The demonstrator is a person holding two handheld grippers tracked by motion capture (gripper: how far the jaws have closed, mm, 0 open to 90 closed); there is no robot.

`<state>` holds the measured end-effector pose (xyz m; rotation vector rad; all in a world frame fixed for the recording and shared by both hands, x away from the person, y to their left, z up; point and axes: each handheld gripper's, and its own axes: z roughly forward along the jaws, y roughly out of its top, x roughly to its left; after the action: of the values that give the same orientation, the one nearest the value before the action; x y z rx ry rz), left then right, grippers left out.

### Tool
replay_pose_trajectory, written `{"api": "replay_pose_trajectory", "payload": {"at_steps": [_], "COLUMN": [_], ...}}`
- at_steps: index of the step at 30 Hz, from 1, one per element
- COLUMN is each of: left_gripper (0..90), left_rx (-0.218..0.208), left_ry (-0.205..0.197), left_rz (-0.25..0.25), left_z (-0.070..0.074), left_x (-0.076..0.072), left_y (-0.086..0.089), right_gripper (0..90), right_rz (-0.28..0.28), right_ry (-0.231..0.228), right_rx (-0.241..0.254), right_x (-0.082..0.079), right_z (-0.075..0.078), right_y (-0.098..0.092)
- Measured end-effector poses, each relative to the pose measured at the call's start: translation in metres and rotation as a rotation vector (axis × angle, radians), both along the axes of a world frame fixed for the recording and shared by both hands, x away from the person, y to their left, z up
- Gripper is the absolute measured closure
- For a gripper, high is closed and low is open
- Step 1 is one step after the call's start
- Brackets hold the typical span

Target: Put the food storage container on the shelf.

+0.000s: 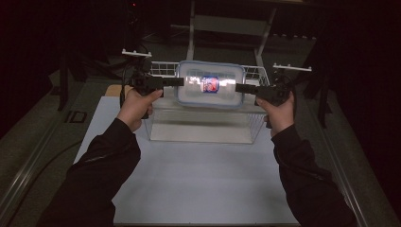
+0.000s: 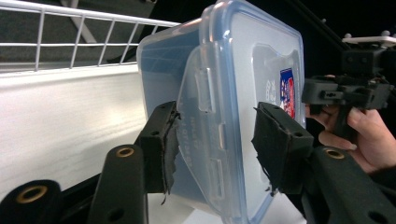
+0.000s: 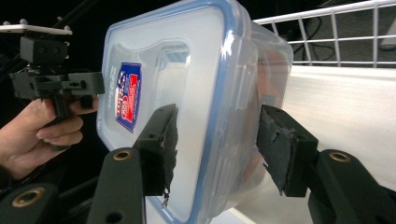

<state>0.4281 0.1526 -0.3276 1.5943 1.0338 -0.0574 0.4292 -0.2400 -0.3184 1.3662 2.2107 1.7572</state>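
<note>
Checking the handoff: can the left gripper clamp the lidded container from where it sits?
Probably yes. The left gripper already straddles the short end of the container, one pad on the base side, one over the lid; a gap shows at the lid-side pad. Nothing sits between. The right gripper straddles the opposite end.

The food container (image 1: 210, 85) looked like clear, glossy plastic, its lid (image 3: 163, 70) smooth with a blue rim and a shiny printed sticker (image 3: 127, 95). The wire basket (image 1: 255, 73) was white coated metal, its lower walls frosted. Both claws' pads (image 2: 166, 149) were matt black, ragged at the edges. The tabletop (image 1: 198, 175) was matt white.
</note>
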Motion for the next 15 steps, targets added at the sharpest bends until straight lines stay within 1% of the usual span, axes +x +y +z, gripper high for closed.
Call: {"api": "replay_pose_trajectory", "payload": {"at_steps": [3, 5, 6, 8, 9, 10, 11, 12, 13, 15], "left_gripper": [48.8, 48.6, 47.9, 47.2, 46.7, 44.3, 42.7, 41.8, 41.6, 39.6], "left_rx": [-0.014, -0.022, -0.022, -0.021, -0.01, -0.005, -0.013, -0.025, -0.039, -0.04], "left_ry": [0.015, 0.036, 0.036, 0.05, 0.06, 0.066, 0.085, 0.095, 0.108, 0.111], "left_rz": [0.008, 0.017, 0.017, 0.023, 0.02, 0.02, 0.025, 0.026, 0.029, 0.043], "left_z": [-0.002, -0.002, -0.002, -0.002, -0.003, -0.003, -0.005, -0.007, -0.008, -0.01], "left_x": [0.003, 0.005, 0.005, 0.008, 0.01, 0.011, 0.014, 0.016, 0.018, 0.021], "left_y": [0.0, 0.0, 0.0, -0.001, -0.002, -0.002, -0.002, -0.001, 0.0, -0.001], "right_gripper": [47.0, 47.3, 47.3, 49.1, 48.0, 46.5, 45.0, 44.6, 44.6, 44.7], "right_rz": [-0.013, -0.021, -0.021, -0.029, -0.029, -0.029, -0.028, -0.036, -0.043, -0.051], "right_ry": [0.004, 0.007, 0.007, 0.011, 0.017, 0.021, 0.02, 0.026, 0.028, 0.04], "right_rx": [-0.004, -0.007, -0.007, -0.02, -0.016, -0.033, -0.052, -0.062, -0.06, -0.049], "right_x": [0.004, 0.006, 0.006, 0.011, 0.012, 0.014, 0.015, 0.016, 0.016, 0.018], "right_z": [0.001, 0.001, 0.001, 0.002, 0.002, 0.002, 0.002, 0.001, 0.001, 0.0], "right_y": [0.001, 0.002, 0.002, 0.003, 0.004, 0.007, 0.009, 0.011, 0.012, 0.012]}}
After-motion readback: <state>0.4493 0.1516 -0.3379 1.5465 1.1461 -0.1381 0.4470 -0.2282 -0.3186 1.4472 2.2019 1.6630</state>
